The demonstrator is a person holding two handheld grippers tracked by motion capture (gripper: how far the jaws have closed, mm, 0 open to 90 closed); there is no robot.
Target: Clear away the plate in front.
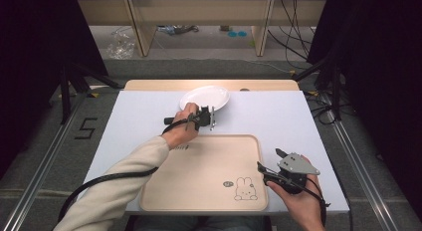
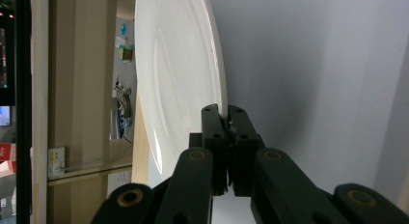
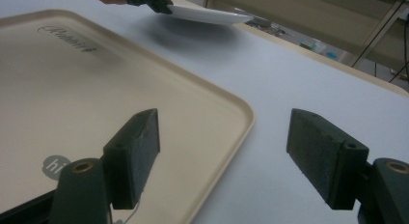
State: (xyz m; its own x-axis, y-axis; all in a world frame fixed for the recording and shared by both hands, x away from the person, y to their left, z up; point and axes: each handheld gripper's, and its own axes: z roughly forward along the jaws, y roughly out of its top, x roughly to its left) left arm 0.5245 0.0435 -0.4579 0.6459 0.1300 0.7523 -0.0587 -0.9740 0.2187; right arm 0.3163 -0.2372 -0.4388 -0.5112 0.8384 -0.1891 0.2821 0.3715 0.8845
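Covering most of the scene in the high view is a pale grey-blue tabletop point(image 1: 149, 121), matt and rectangular, w/ a light wooden strip point(image 1: 149, 84) along its far edge. Beyond it, grey floor, wooden furniture legs and loose cables are seen; dark drapes are hung at both sides.

A beige tray point(image 1: 199, 176), smooth, w/ rounded corners and a low raised rim, is laid near the front edge; a rabbit drawing point(image 1: 244, 189) is printed at its near right corner.

A white plate point(image 1: 204, 97), round and glossy, is found at the far centre of the table; in the right gripper view it is seen lifted off the surface, a shadow cast beneath. Its near rim is pinched by the left gripper point(image 1: 211, 117), jaws clamped narrow on it.

The right gripper point(image 1: 268, 161) is held beside the tray's right edge, jaws spread wide, nothing between them.

Bare tabletop is left open at left, right and between plate and tray.
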